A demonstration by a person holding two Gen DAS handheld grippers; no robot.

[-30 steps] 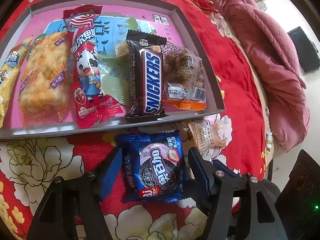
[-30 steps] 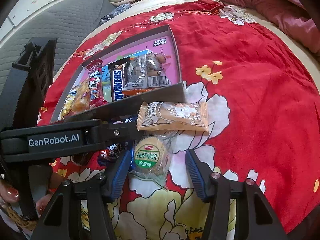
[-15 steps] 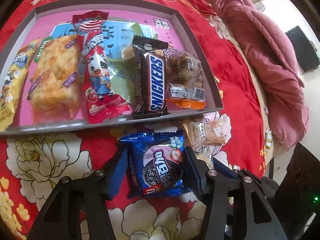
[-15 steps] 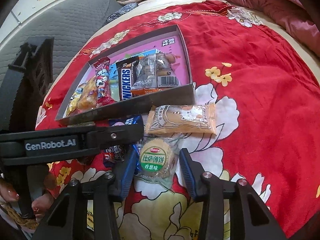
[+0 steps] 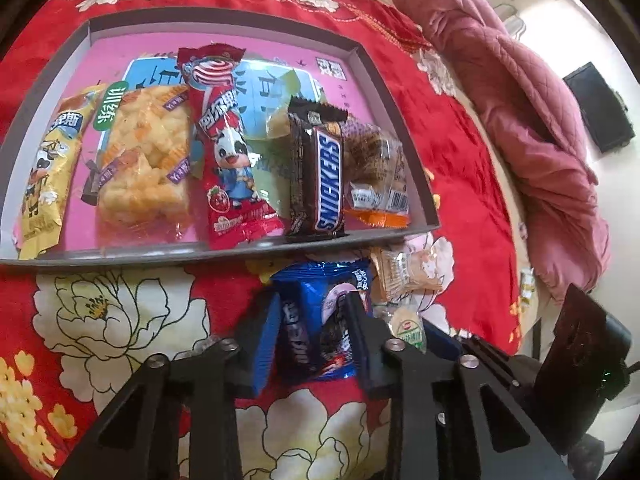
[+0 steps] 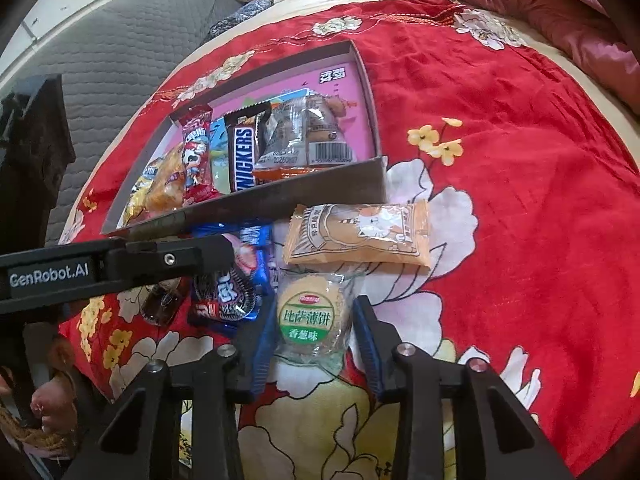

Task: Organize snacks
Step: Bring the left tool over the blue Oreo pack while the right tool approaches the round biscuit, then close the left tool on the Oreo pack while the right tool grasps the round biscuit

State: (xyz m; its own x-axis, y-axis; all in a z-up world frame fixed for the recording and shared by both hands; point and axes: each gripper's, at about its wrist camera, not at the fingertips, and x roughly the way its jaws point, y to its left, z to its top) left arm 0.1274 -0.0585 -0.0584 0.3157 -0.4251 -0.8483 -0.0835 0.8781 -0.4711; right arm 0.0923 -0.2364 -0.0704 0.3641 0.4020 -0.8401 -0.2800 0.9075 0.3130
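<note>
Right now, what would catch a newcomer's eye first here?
The red floral bedspread fills both views, with a grey tray on it holding a row of snacks, the Snickers bar boldest. Just in front of the tray, the left gripper has been closing and now pinches the blue cookie pack, while the right gripper has been closing around the green-labelled cracker pack.

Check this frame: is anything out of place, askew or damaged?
No damage or spill. The blue cookie packet, squeezed and buckled in the left gripper, and the round cracker pack between the right gripper's closing fingers remain outside the tray, as does the tan packet.
</note>
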